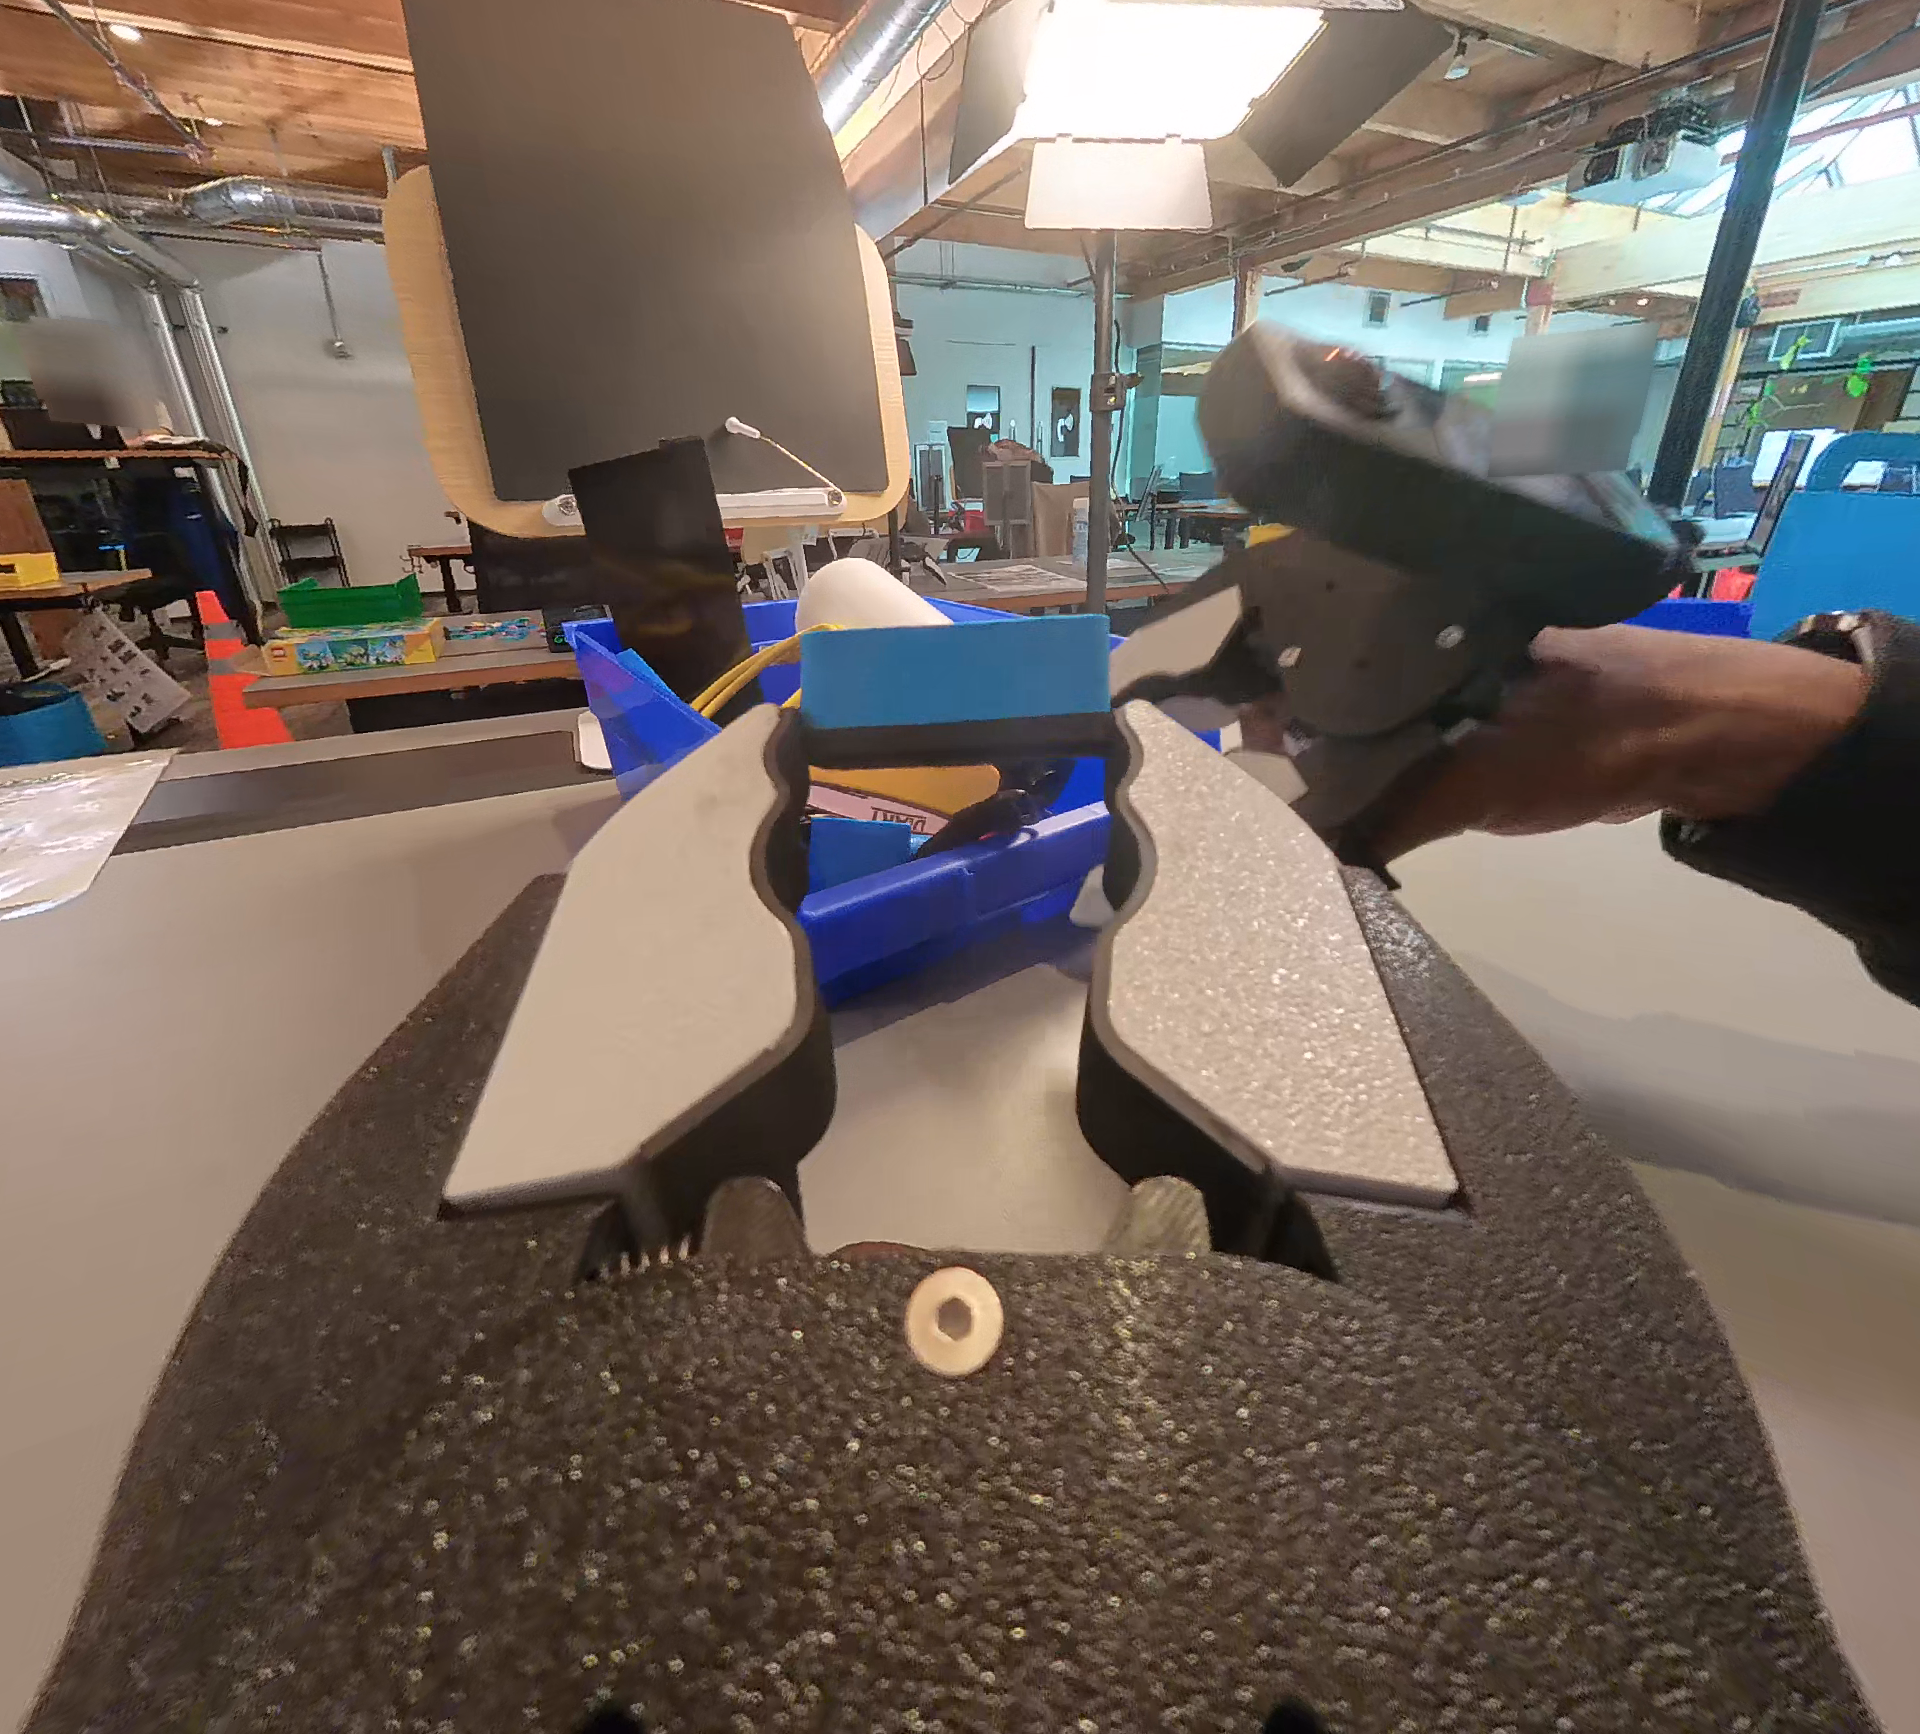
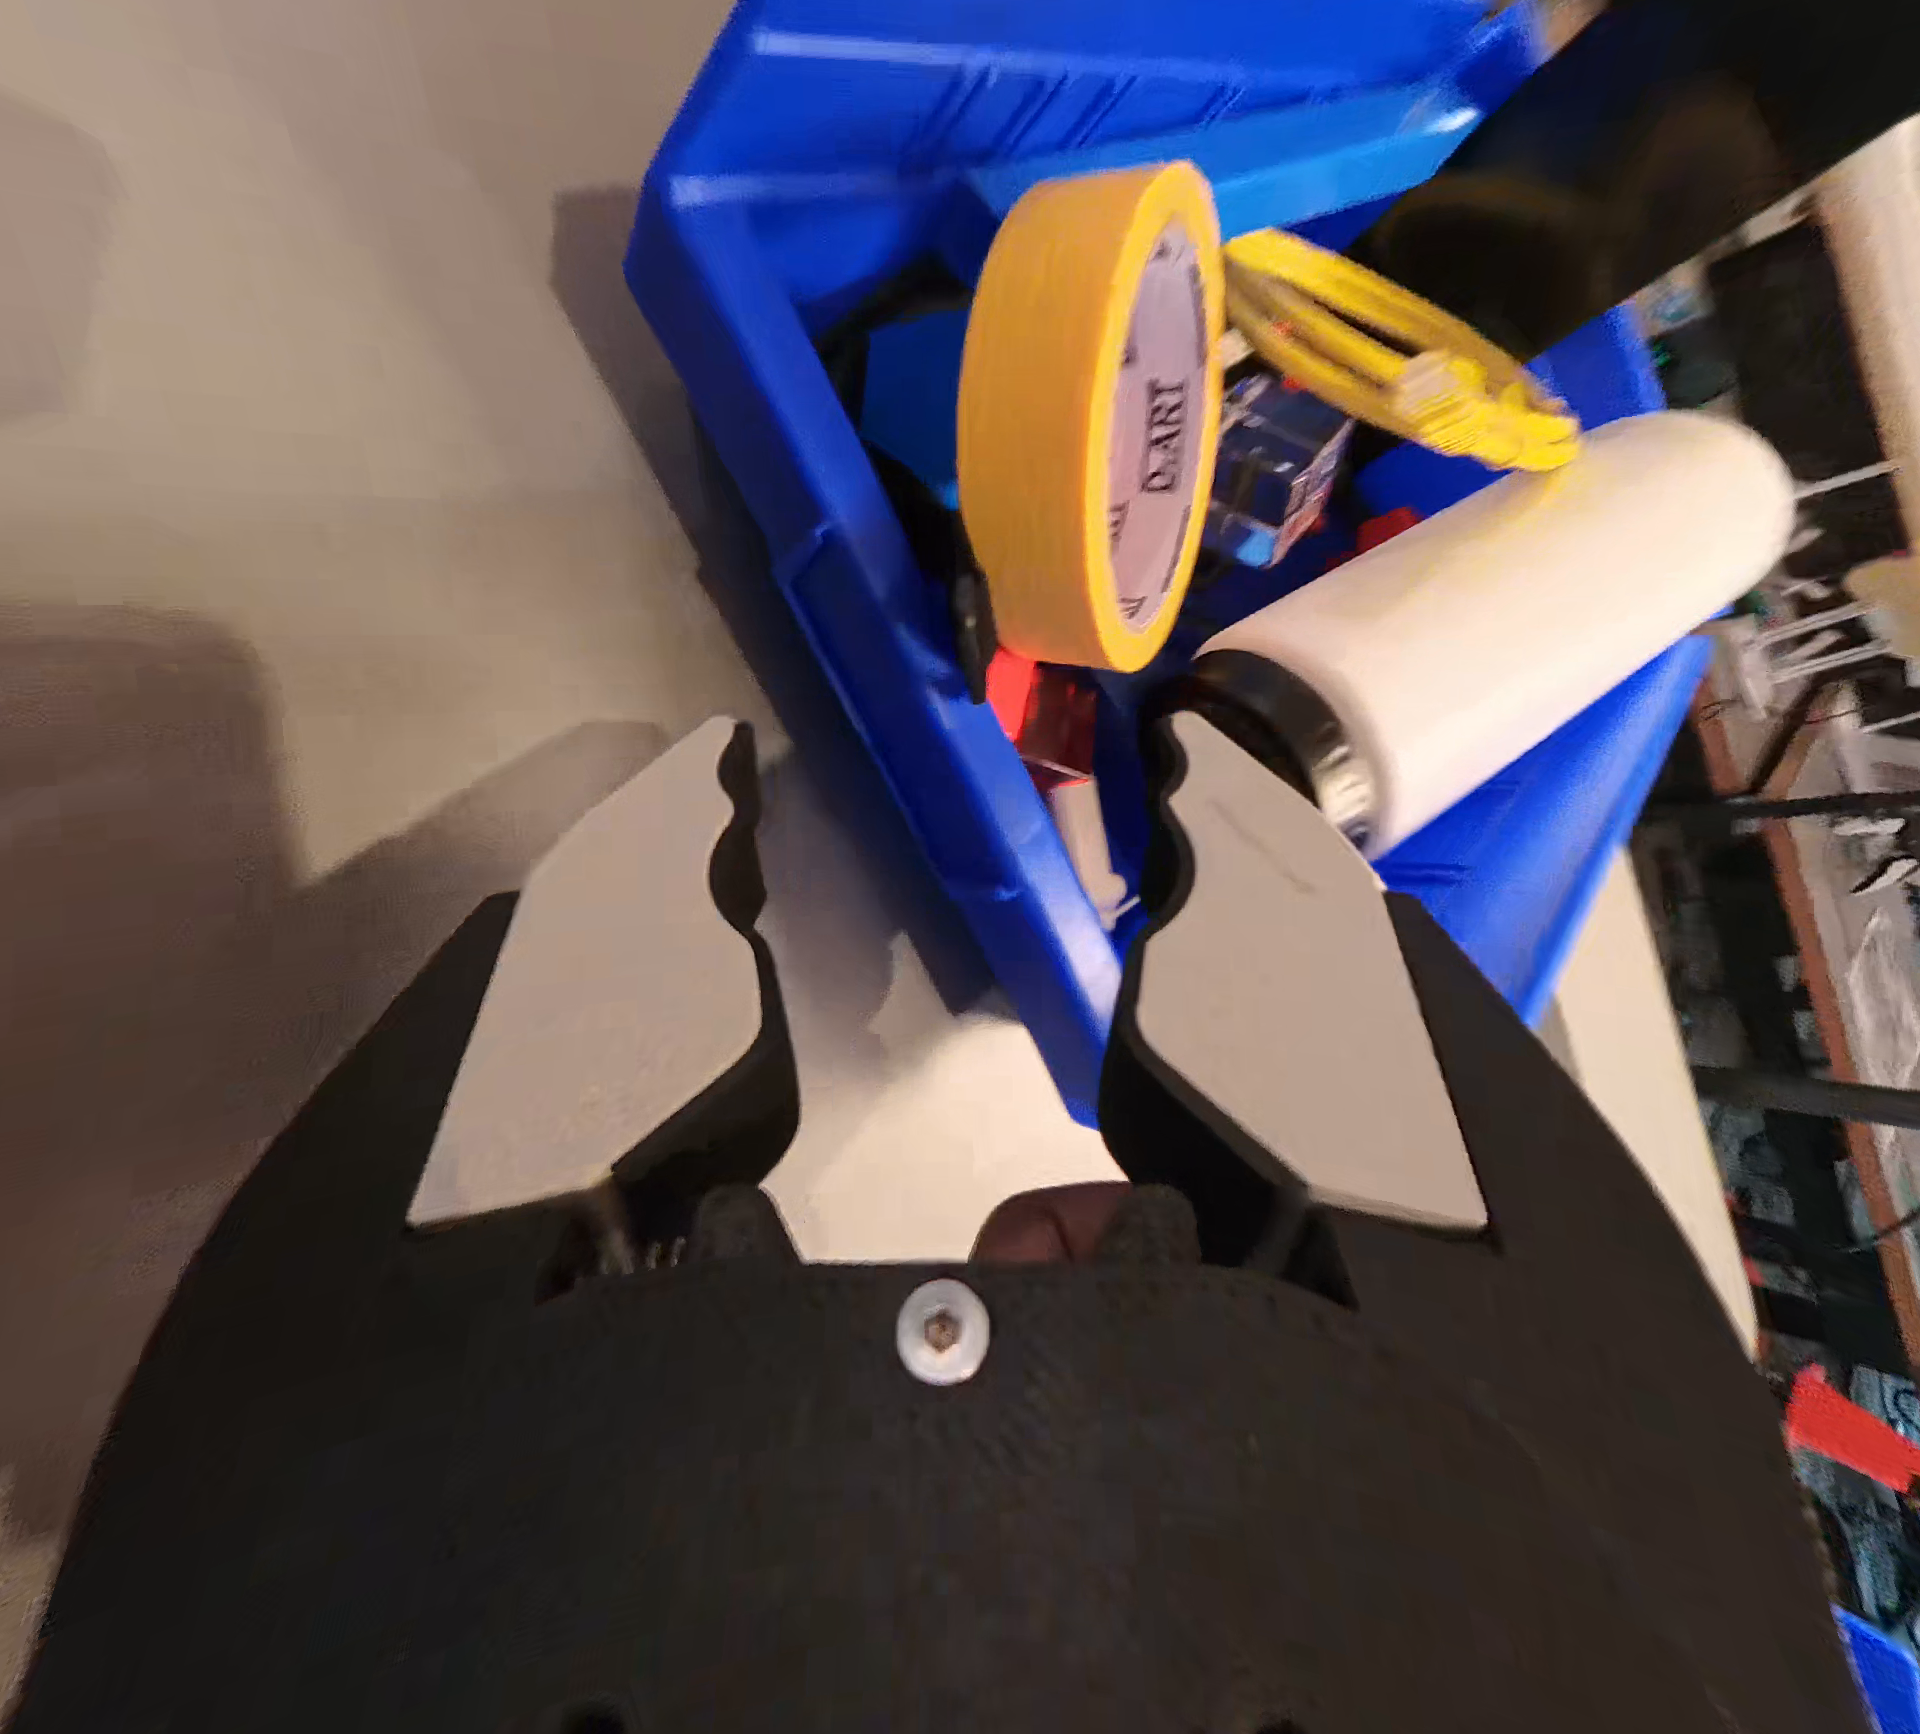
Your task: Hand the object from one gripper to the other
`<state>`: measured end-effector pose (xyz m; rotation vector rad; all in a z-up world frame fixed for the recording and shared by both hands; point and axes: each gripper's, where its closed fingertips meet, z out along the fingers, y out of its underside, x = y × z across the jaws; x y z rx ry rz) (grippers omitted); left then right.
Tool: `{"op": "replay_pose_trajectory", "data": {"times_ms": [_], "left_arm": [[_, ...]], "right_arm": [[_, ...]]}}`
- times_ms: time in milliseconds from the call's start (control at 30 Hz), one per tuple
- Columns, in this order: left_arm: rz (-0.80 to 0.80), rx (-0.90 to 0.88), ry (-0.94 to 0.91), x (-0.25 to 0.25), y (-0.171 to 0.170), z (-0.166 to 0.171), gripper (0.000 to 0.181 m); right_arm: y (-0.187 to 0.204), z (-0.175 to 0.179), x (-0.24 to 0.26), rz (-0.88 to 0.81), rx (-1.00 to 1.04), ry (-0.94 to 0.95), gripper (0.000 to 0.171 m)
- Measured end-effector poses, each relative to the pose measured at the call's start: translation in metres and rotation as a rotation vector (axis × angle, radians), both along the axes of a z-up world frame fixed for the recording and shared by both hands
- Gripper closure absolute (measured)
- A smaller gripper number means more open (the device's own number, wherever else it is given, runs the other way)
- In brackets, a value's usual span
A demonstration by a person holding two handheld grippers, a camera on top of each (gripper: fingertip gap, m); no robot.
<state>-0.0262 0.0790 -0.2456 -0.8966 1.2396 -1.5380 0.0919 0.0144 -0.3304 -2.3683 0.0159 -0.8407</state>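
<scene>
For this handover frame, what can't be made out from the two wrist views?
- Left wrist view: blue block held by left tool; its underside is hidden by the fingers.
- Same view: right tool is motion-blurred, so contact with the block is unclear.
- Right wrist view: blue bin bottom is hidden under tape roll.

Two claws are out: the left claw (image 1: 951, 728) with one blue-and-black block (image 1: 954, 685) between its tips, and the right claw (image 2: 951, 744) with nothing in it. One blue bin (image 2: 862, 604) sits on the surface (image 2: 312, 334), with one yellow tape roll (image 2: 1049, 427), one white roll (image 2: 1496, 583), one coiled yellow cable (image 2: 1382, 354) and one small red piece (image 2: 1039, 697) that I can count.
</scene>
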Motion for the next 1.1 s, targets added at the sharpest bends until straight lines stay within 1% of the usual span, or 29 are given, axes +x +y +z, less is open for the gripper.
{"op": "replay_pose_trajectory", "data": {"times_ms": [67,100,167,300,500,667,767,833,900,1000,1100], "left_arm": [[0.002,-0.006,-0.012,-0.002,0.001,0.001,0.125],[0.004,-0.004,-0.016,-0.003,0.001,0.001,0.125],[0.008,0.008,-0.026,-0.004,-0.001,0.002,0.125],[0.022,0.037,-0.043,-0.008,-0.003,0.003,0.125],[0.001,0.067,-0.106,-0.016,-0.013,0.01,0.125],[-0.029,0.077,-0.169,-0.024,-0.019,0.018,0.125],[-0.069,0.061,-0.214,-0.031,-0.023,0.024,0.125],[-0.108,0.052,-0.239,-0.035,-0.028,0.027,0.125],[-0.153,0.052,-0.255,-0.04,-0.034,0.029,0.125],[-0.217,0.077,-0.269,-0.047,-0.046,0.028,0.125],[-0.322,0.105,-0.256,-0.054,-0.066,0.023,0.125]], "right_arm": [[-0.003,-0.02,0.0,-0.021,-0.096,0.048,0.102],[-0.007,-0.031,0.0,-0.03,-0.151,0.055,0.101],[-0.01,-0.034,0.005,-0.037,-0.181,-0.015,0.102],[-0.019,-0.033,-0.003,-0.024,-0.208,-0.026,0.103],[-0.049,-0.033,-0.042,0.009,-0.198,-0.016,0.104],[-0.078,-0.032,-0.085,0.067,-0.105,-0.064,0.105],[-0.094,-0.03,-0.112,0.124,-0.034,-0.078,0.108],[-0.105,-0.029,-0.13,0.171,-0.067,-0.073,0.11],[-0.117,-0.027,-0.145,0.201,-0.103,-0.07,0.117],[-0.127,-0.026,-0.17,0.234,-0.063,0.005,0.115],[-0.141,-0.025,-0.193,0.272,-0.04,0.076,0.117]]}}
